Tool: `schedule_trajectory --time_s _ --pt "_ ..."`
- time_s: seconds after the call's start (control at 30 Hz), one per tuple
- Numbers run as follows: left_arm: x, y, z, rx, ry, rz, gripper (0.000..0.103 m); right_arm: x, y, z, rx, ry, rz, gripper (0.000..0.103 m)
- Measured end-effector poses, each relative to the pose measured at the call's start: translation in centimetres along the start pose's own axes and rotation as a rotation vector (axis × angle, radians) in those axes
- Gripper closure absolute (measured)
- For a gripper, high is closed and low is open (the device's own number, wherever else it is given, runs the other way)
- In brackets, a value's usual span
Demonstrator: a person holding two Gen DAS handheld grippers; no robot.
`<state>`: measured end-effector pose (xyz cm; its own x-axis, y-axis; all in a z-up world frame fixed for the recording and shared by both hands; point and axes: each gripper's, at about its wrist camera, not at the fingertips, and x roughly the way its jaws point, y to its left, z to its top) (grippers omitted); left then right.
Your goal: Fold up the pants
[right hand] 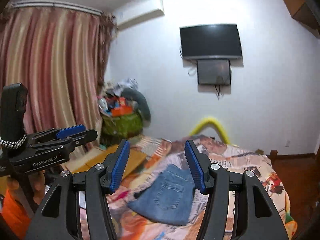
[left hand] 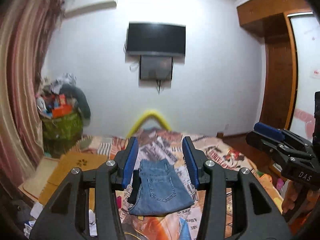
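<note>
The blue jeans lie folded into a compact packet on the patterned bedspread, back pocket up; they also show in the right wrist view. A dark item sticks out at their left edge. My left gripper is open and empty, held above the jeans. My right gripper is open and empty, also raised above the jeans. The right gripper shows at the right edge of the left wrist view; the left gripper shows at the left of the right wrist view.
The bed has a colourful printed cover. Flat cardboard lies at its left side. A green basket heaped with clutter stands by the curtain. A TV hangs on the wall. A wooden wardrobe stands right.
</note>
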<state>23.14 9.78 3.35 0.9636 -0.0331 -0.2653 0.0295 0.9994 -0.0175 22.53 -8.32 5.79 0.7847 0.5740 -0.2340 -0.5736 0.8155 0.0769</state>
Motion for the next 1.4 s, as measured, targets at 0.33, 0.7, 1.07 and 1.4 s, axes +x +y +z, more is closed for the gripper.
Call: schedule_trajectory --time_s 0.33,0.7,1.07,1.4 --pt "-11.3 -4.1 -2.4 0.035 -0.133 0.03 0.05 -7.6 3.1 -1.9 -0.013 -0.096 -0.015 0.05" --pt "-14.3 -5.8 -5.2 0.034 -0.173 0.082 0.001 -9.1 2.8 -4.0 0.035 -0.054 -0.094 0.016" --pt "-14.1 -5.1 -6.3 -0.006 -0.141 0.064 0.001 -9.7 2.2 -5.6 0.041 -0.043 -0.142 0.0" --pt "-13.4 -4.9 -6.9 -0.018 -0.121 0.062 0.001 -10.4 2.4 -6.4 0.032 -0.045 -0.15 0.0"
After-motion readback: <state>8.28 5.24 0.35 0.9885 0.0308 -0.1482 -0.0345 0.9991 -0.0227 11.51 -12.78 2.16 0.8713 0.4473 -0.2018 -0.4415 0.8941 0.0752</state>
